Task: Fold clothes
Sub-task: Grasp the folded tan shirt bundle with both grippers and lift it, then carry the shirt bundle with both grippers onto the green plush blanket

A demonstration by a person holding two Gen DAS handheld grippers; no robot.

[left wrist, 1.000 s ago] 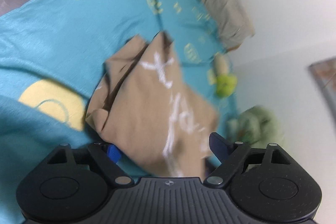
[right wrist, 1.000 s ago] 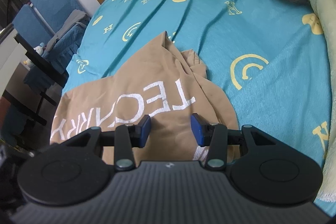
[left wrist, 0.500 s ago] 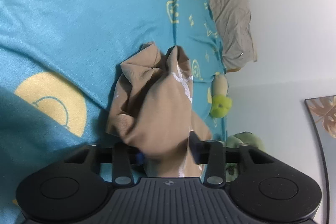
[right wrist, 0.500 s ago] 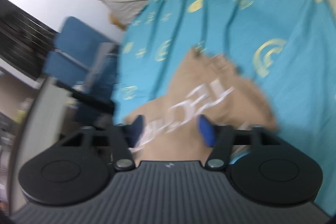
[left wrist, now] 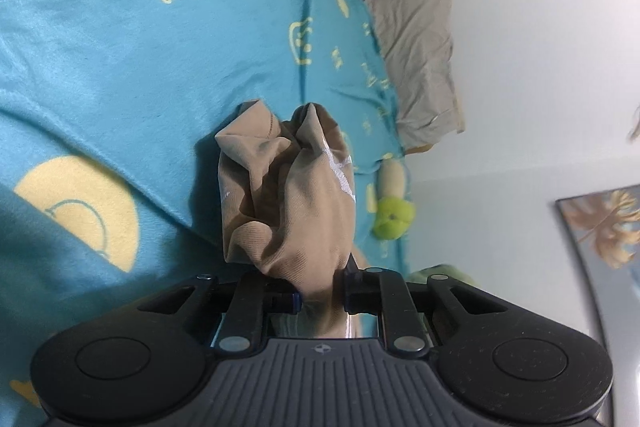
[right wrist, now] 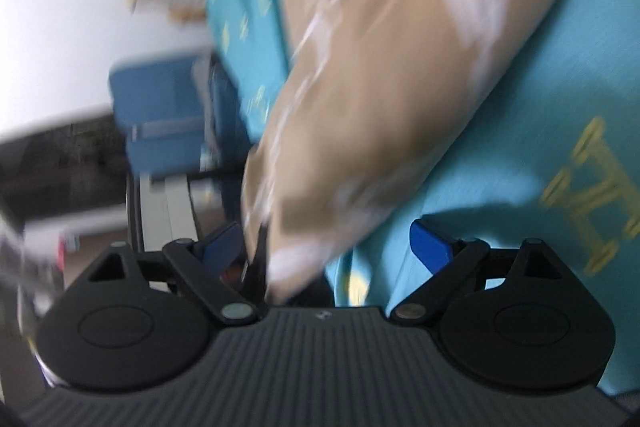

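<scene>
A tan garment [left wrist: 296,199] with white lettering hangs bunched above the turquoise bed cover [left wrist: 120,75]. My left gripper [left wrist: 320,297] is shut on a gathered edge of it, the cloth pinched between the two fingers. In the blurred right wrist view the same tan garment [right wrist: 384,67] stretches across the bed cover [right wrist: 560,115], and a corner of it droops between the blue pads [right wrist: 430,243] of my right gripper [right wrist: 326,245], which stands wide open and does not pinch the cloth.
A grey pillow [left wrist: 416,55] lies at the head of the bed by the white wall. A green plush toy [left wrist: 392,219] sits on the cover beyond the garment. Blue chairs [right wrist: 164,115] stand beside the bed. A framed picture [left wrist: 600,227] hangs on the wall.
My left gripper went from open to shut on the garment and lifted it into a bunch. My right gripper swung sharply and opened wider, the garment now close to it.
</scene>
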